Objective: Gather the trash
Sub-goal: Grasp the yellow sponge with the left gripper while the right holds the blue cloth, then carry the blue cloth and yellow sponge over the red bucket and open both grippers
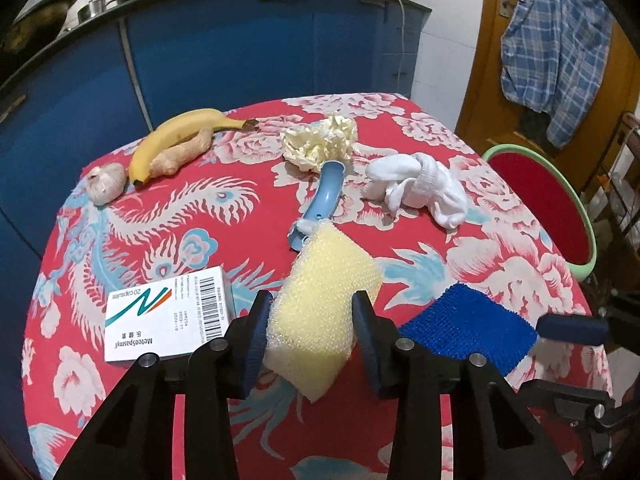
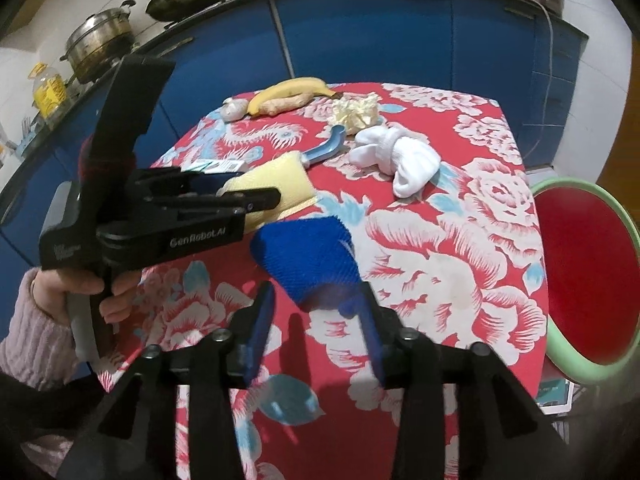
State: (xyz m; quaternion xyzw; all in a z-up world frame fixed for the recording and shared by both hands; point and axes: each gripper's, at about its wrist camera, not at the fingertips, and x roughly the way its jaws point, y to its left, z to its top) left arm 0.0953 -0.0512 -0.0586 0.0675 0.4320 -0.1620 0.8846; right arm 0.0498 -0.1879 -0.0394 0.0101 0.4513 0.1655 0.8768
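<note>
Bench (image 1: 520, 280) under a red flowered cloth fills both of my views, with blue cabinets (image 1: 240, 52) behind it at twelve o'clock. A red basin with a green rim (image 1: 560, 200) sits off the bench edge at three o'clock.

From the left wrist view, my left claw (image 1: 312, 332) has a yellow sponge (image 1: 320, 300) between its pads; both pads press its sides, so I call it gripped. A blue curved handle (image 1: 326, 196) runs from the sponge's far end toward twelve o'clock. At nine o'clock of that claw a white medicine box (image 1: 168, 316) lies flat. At three o'clock lies a blue scrubbing pad (image 1: 468, 328), with one finger of my right claw (image 1: 572, 328) just beside it.

From the right wrist view, my right claw (image 2: 316, 320) stands partly open around the near end of the blue pad; the right pad touches it, the left pad stands clear. I see no earlier picture to judge motion. My left claw shows there at ten o'clock, held by a hand (image 2: 80, 292) in a pink knitted sleeve.

Farther off: a white sock bundle (image 1: 416, 188) at one o'clock, crumpled cream paper (image 1: 320, 140) at twelve, a banana (image 1: 176, 136), a ginger root (image 1: 184, 156) touching it, and a garlic bulb (image 1: 106, 188) at ten o'clock.
</note>
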